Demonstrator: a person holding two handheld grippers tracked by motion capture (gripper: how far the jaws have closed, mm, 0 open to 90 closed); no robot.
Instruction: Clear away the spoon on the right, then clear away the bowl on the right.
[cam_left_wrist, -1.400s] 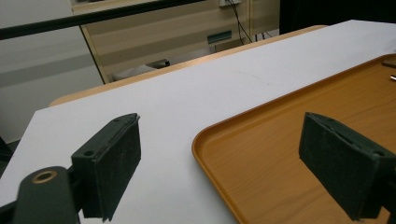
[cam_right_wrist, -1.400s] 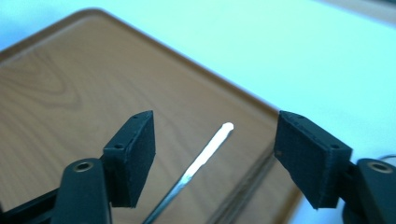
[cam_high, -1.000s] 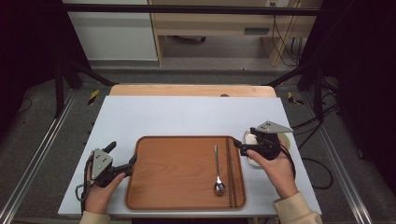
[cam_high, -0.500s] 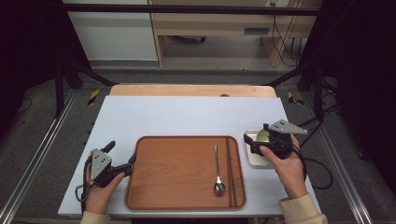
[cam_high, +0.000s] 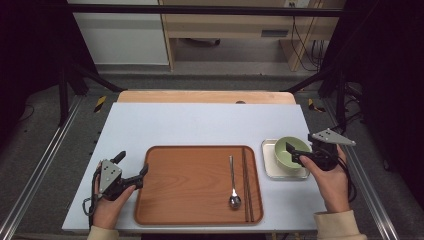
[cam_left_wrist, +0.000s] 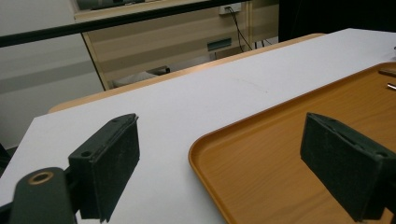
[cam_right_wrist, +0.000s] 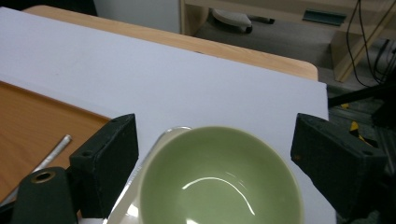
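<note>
With the right gripper (cam_high: 298, 153) spread wide over the round pale-green ceramic bowl (cam_high: 292, 151), seated in a small white square dish (cam_high: 268, 171) just right of the wooden tray (cam_high: 190, 185), the smooth rim could be pinched off-centre and tipped.

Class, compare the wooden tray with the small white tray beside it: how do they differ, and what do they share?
The wooden tray is brown and much larger; the white tray is pale and small. The wooden tray carries a spoon and chopsticks; the white tray holds a green bowl. Both are rounded rectangles lying flat on the table.
</note>
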